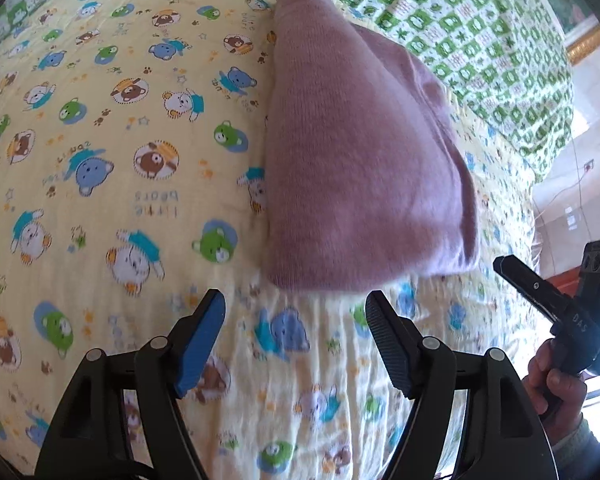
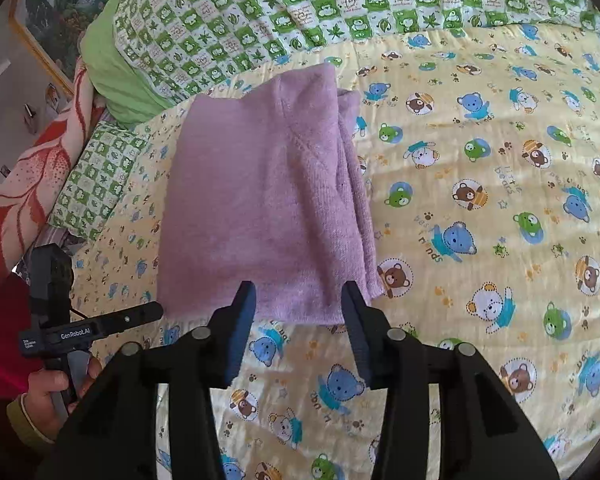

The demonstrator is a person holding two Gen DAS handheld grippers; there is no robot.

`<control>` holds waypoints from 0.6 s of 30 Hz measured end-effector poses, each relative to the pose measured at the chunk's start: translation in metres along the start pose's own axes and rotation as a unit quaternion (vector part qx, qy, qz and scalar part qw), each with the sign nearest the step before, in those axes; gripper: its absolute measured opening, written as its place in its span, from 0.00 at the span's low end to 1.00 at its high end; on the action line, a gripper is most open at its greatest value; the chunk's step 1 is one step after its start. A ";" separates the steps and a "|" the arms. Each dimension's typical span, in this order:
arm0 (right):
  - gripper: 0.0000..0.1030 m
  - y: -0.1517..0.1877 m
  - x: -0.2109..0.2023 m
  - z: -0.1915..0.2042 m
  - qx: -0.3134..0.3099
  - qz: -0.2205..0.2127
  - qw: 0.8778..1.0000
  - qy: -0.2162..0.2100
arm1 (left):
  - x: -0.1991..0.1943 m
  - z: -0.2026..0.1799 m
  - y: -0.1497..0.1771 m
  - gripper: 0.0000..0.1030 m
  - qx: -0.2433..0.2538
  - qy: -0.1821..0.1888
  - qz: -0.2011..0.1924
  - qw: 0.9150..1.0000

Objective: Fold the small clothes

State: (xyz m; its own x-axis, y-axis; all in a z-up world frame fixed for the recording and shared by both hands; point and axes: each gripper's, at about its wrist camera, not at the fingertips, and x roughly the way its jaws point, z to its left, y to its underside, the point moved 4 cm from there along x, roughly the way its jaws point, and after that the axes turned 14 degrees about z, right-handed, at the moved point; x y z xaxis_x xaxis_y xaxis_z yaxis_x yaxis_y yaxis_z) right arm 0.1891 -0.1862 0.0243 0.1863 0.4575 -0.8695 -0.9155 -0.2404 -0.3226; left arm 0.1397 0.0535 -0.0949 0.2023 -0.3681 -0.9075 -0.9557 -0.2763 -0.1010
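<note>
A pink knit garment [image 1: 360, 160] lies folded into a compact rectangle on the yellow bear-print sheet [image 1: 120, 160]. It also shows in the right wrist view [image 2: 260, 200], with layered edges along its right side. My left gripper [image 1: 296, 312] is open and empty, just short of the garment's near edge. My right gripper [image 2: 298, 300] is open and empty, its fingertips at the garment's near edge. The right gripper shows from the side in the left wrist view [image 1: 540, 288], and the left gripper shows in the right wrist view [image 2: 112, 320].
A green-and-white checked quilt [image 2: 300, 8] lies bunched behind the garment, with a green pillow [image 2: 112, 72] at its left. A red floral blanket [image 2: 32, 184] hangs at the bed's left side. The bear-print sheet [image 2: 480, 200] stretches out to the right.
</note>
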 end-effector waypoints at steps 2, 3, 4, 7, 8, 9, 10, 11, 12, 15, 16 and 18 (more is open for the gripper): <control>0.45 0.011 -0.001 0.006 -0.005 0.000 1.000 0.004 | -0.003 -0.005 0.012 0.72 0.017 -0.014 -0.002 1.000; 0.45 0.017 -0.001 0.008 -0.006 0.000 1.000 0.004 | -0.004 -0.010 0.020 0.73 0.028 -0.026 -0.006 0.999; 0.45 0.023 -0.002 0.009 -0.006 0.000 1.000 0.005 | -0.006 -0.013 0.027 0.74 0.038 -0.040 -0.015 0.998; 0.51 0.042 -0.003 0.013 -0.007 0.001 1.000 0.011 | -0.014 -0.022 0.048 0.78 0.070 -0.092 -0.049 0.992; 0.55 0.048 -0.004 0.013 -0.007 -0.001 1.000 0.011 | -0.016 -0.023 0.056 0.78 0.082 -0.106 -0.057 0.989; 0.63 0.054 -0.004 0.014 -0.008 -0.003 1.000 0.011 | -0.017 -0.026 0.063 0.78 0.093 -0.121 -0.061 0.986; 0.66 0.061 -0.005 0.015 -0.009 -0.006 1.000 0.012 | -0.018 -0.028 0.068 0.78 0.102 -0.132 -0.064 0.984; 0.67 0.067 -0.006 0.016 -0.009 -0.009 1.000 0.013 | -0.019 -0.028 0.071 0.78 0.111 -0.142 -0.065 0.981; 0.69 0.073 -0.007 0.017 -0.008 -0.010 1.000 0.015 | -0.020 -0.029 0.076 0.78 0.118 -0.149 -0.067 0.979; 0.71 0.089 -0.006 0.018 -0.005 -0.010 1.000 0.018 | -0.027 -0.031 0.083 0.78 0.124 -0.154 -0.078 0.977; 0.71 0.093 -0.006 0.018 -0.004 -0.010 1.000 0.019 | -0.031 -0.032 0.084 0.78 0.126 -0.152 -0.083 0.977; 0.72 0.100 -0.006 0.020 -0.003 -0.011 1.000 0.021 | -0.037 -0.036 0.085 0.78 0.129 -0.149 -0.093 0.976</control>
State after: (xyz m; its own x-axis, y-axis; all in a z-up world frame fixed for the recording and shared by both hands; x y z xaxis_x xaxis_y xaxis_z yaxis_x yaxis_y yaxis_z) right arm 0.0896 -0.1962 0.0051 0.2214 0.4264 -0.8770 -0.9091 -0.2351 -0.3438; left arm 0.0587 0.0120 -0.0553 0.3428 -0.0478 -0.9382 -0.9383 -0.0659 -0.3395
